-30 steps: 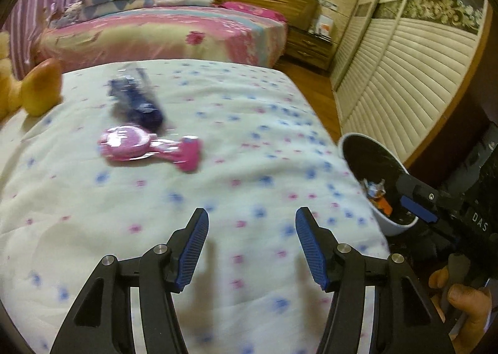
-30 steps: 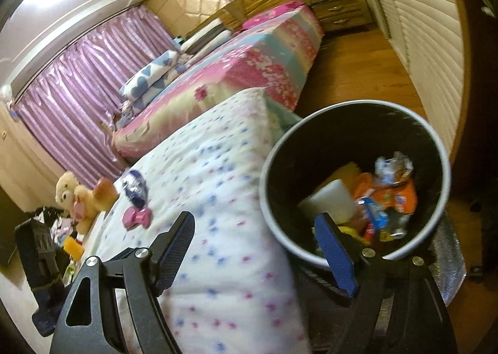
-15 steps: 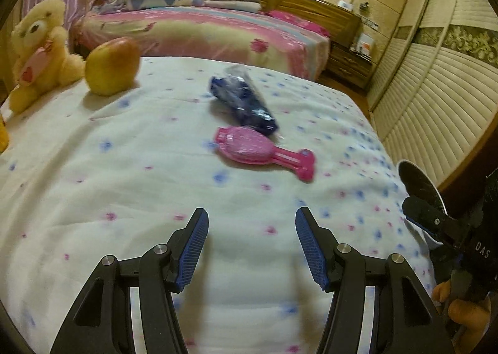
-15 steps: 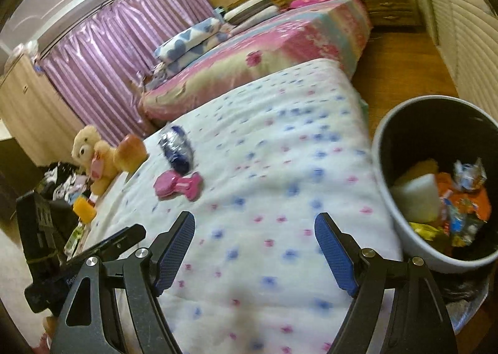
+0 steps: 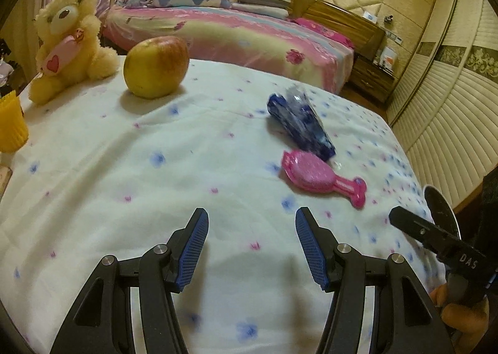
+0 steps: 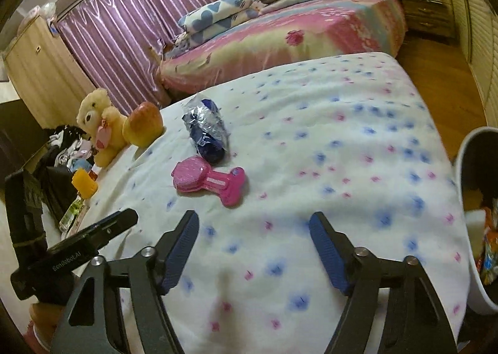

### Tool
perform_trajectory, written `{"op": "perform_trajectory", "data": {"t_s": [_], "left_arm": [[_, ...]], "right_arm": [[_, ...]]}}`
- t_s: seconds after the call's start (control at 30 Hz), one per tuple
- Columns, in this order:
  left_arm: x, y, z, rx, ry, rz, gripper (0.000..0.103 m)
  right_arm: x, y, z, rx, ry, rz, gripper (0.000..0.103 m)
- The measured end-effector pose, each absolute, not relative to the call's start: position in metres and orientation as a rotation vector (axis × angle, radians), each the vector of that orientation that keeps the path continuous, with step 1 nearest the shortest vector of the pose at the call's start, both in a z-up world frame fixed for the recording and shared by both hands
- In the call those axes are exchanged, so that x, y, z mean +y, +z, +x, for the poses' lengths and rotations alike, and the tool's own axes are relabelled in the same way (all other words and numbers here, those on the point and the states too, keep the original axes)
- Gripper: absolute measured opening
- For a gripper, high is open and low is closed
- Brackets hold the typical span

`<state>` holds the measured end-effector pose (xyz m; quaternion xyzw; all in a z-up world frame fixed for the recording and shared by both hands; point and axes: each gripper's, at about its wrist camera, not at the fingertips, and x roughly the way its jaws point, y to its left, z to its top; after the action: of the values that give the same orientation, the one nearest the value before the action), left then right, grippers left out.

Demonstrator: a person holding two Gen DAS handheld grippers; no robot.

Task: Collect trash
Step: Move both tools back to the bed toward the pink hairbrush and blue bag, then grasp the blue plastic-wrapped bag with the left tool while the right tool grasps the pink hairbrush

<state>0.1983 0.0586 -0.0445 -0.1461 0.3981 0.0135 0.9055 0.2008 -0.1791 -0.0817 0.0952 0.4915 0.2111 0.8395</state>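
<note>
A crumpled blue and clear plastic wrapper (image 5: pixel 300 119) lies on the white flowered bed cover (image 5: pixel 186 167), beyond a pink hairbrush (image 5: pixel 320 175). Both show in the right wrist view, wrapper (image 6: pixel 207 133) and hairbrush (image 6: pixel 208 181). My left gripper (image 5: pixel 251 248) is open and empty above the cover, short of the brush. My right gripper (image 6: pixel 253 253) is open and empty above the cover. A white trash bin (image 6: pixel 476 229) with wrappers inside stands at the bed's right edge; its rim shows in the left wrist view (image 5: pixel 442 211).
An apple (image 5: pixel 155 66), a yellow teddy bear (image 5: pixel 67 39) and a yellow cup (image 5: pixel 11 127) sit at the far left of the cover. A second bed (image 5: pixel 233 33) stands behind. Wardrobe doors (image 5: pixel 451 111) line the right wall.
Both grippers have swung left, away from the bin and toward the wrapper and hairbrush. The bin has slid to the right edge of both views. Apple and teddy bear came into view.
</note>
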Motion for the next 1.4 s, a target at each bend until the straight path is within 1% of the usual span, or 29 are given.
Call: {"op": "perform_trajectory", "data": {"t_s": [0.1,0.33,0.37,0.43,0.47,0.5,0.53,0.6,0.67,0.97,1.1,1.17,1.23,1.27,1.3,1.37,1.4], "left_arm": [[0.064,-0.045,0.206,0.818,0.039,-0.304,0.058],[0.079,-0.055,0.217,0.839,0.060,-0.331,0.058],[0.080,-0.056,0.218,0.842,0.061,-0.333,0.058],[0.080,-0.058,0.222,0.846,0.061,-0.336,0.058],[0.080,-0.059,0.224,0.847,0.058,-0.338,0.058],[0.080,-0.059,0.226,0.848,0.056,-0.339,0.058],[0.079,-0.060,0.227,0.849,0.054,-0.338,0.058],[0.078,-0.060,0.229,0.848,0.048,-0.338,0.058],[0.075,-0.060,0.233,0.849,0.037,-0.341,0.058],[0.045,-0.060,0.263,0.845,-0.041,-0.331,0.060],[0.025,-0.061,0.285,0.836,-0.067,-0.320,0.067],[0.019,-0.063,0.297,0.838,-0.073,-0.325,0.069],[0.013,-0.066,0.309,0.849,-0.067,-0.333,0.069],[0.011,-0.068,0.315,0.849,-0.062,-0.340,0.069],[0.010,-0.068,0.318,0.849,-0.053,-0.340,0.069],[0.006,-0.071,0.328,0.850,-0.030,-0.327,0.067],[0.005,-0.073,0.332,0.855,-0.022,-0.323,0.066]], "right_arm": [[-0.173,-0.083,0.210,1.044,0.453,0.189,0.062],[-0.153,-0.092,0.232,1.070,0.496,0.165,0.055],[-0.149,-0.095,0.234,1.077,0.503,0.160,0.052],[-0.144,-0.098,0.237,1.083,0.511,0.151,0.044],[-0.141,-0.099,0.237,1.086,0.520,0.149,0.031],[-0.140,-0.101,0.238,1.095,0.534,0.152,0.014],[-0.140,-0.102,0.237,1.102,0.544,0.157,0.007],[-0.144,-0.102,0.234,1.098,0.559,0.184,0.006],[-0.152,-0.099,0.230,1.092,0.561,0.215,0.003],[-0.228,-0.086,0.198,1.050,0.431,0.339,0.002],[-0.258,-0.081,0.193,1.020,0.343,0.363,0.003],[-0.260,-0.081,0.195,1.034,0.338,0.357,0.009],[-0.261,-0.080,0.195,1.040,0.323,0.336,0.012],[-0.260,-0.080,0.194,1.038,0.316,0.325,0.019],[-0.261,-0.079,0.193,1.033,0.310,0.316,0.032],[-0.262,-0.076,0.192,1.015,0.309,0.297,0.047],[-0.263,-0.074,0.191,1.008,0.310,0.282,0.048]]}}
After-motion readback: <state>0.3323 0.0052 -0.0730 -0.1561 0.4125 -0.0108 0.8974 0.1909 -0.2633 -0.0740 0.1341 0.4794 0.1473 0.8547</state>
